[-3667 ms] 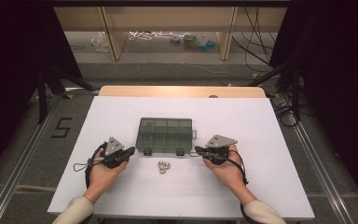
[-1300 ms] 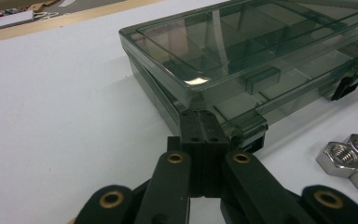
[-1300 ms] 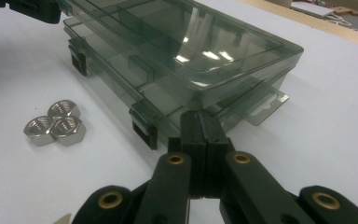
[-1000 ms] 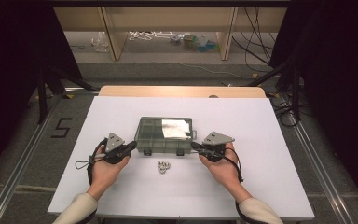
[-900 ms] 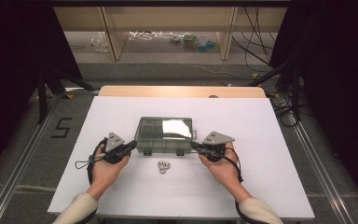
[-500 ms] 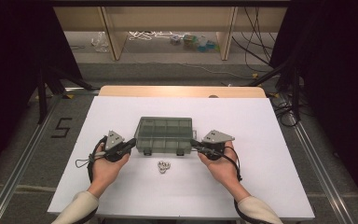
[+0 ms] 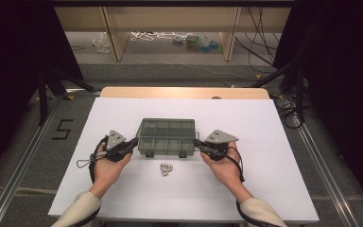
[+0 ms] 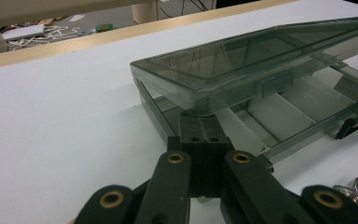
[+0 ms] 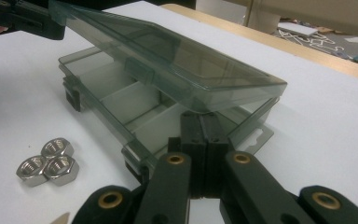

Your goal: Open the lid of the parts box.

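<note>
While both grippers, left and right, sit jaws together under its lid, one box shows bare compartments; three nuts outside.

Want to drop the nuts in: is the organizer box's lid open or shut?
Partly open: the lid is tilted up off the box, a gap showing the dividers, with shut left tongs under one corner.

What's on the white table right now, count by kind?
Clear compartment box, lid part raised: 1
Steel hex nuts: 3
Handheld grippers, left gripper and right gripper: 2
Total: 6
</note>
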